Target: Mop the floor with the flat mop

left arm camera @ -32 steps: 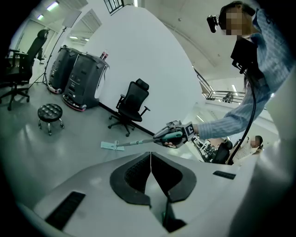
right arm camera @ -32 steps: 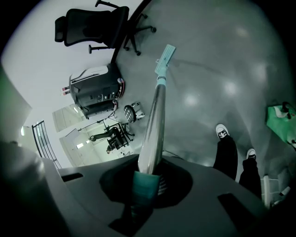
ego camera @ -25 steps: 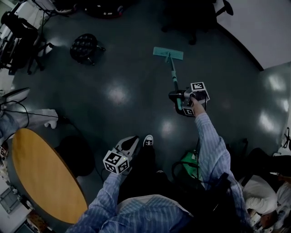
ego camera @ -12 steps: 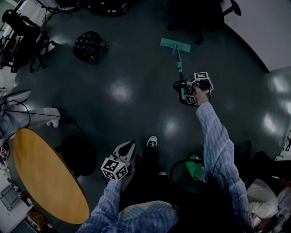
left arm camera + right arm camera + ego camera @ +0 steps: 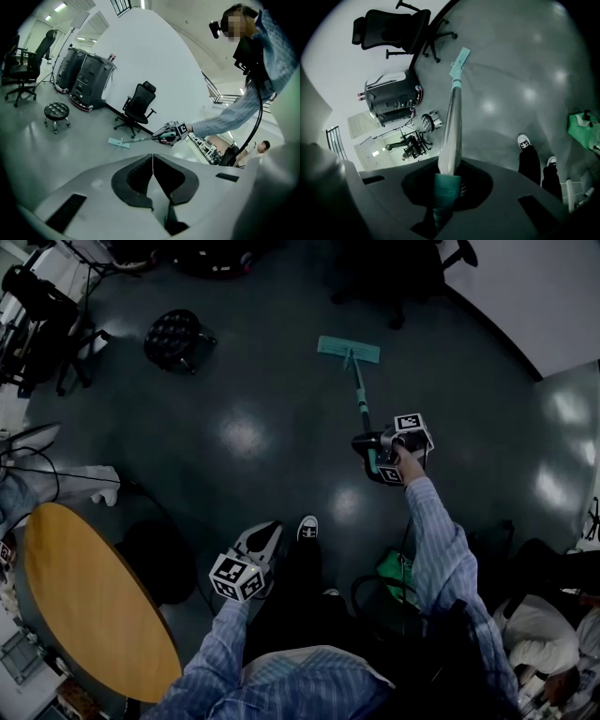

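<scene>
The flat mop has a teal head [image 5: 348, 350] lying on the dark floor at top centre of the head view. Its pole [image 5: 359, 396] slants back to my right gripper [image 5: 373, 452], which is shut on the teal handle. In the right gripper view the pole [image 5: 451, 126] rises from between the jaws to the mop head [image 5: 460, 61]. My left gripper [image 5: 265, 543] hangs low near the person's shoe [image 5: 306, 528], jaws shut with nothing in them. The left gripper view shows the mop head [image 5: 119, 142] and my right gripper [image 5: 161, 137] across the room.
A round black stool [image 5: 172, 337] stands left of the mop head. An oval wooden table [image 5: 89, 601] fills the lower left. Office chairs [image 5: 389, 282] sit at the top beside the white wall. A green object [image 5: 396, 575] and cables lie near the person's right side.
The mop head slid right and slightly away half a second ago, then came back left and nearer. My right gripper followed it. The left gripper barely moved.
</scene>
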A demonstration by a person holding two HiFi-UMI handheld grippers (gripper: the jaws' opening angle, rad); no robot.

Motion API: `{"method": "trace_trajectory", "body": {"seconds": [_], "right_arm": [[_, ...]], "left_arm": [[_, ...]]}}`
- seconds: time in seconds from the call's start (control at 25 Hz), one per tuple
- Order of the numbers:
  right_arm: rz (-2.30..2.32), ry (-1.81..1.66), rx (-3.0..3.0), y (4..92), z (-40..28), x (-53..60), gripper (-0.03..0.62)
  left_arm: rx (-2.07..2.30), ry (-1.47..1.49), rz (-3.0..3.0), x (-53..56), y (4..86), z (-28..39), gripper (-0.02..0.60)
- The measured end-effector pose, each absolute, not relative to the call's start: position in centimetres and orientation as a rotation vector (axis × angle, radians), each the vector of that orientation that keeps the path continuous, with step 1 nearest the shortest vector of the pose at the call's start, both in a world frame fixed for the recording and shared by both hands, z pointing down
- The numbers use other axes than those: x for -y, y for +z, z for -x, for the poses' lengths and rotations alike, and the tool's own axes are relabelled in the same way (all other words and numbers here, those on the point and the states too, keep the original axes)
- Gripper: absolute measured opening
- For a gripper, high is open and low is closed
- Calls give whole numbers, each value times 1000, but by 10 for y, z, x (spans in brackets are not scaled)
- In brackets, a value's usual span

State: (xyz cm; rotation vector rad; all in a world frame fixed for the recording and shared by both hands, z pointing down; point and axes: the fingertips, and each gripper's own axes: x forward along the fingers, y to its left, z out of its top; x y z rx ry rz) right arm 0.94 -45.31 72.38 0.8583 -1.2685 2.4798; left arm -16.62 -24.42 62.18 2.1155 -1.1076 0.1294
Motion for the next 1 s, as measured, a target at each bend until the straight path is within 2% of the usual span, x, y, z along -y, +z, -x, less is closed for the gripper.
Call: {"method": "trace_trajectory", "body": {"seconds": [0.28,1.0], "right_arm": [[-832,2461,1257,723,-30,333,38],[-763,2533,1195,706,-58,24,38]], "left_arm": [[1043,135,-2206,220,608,132,8],[1001,121,-2327,79,567,82,8]]}}
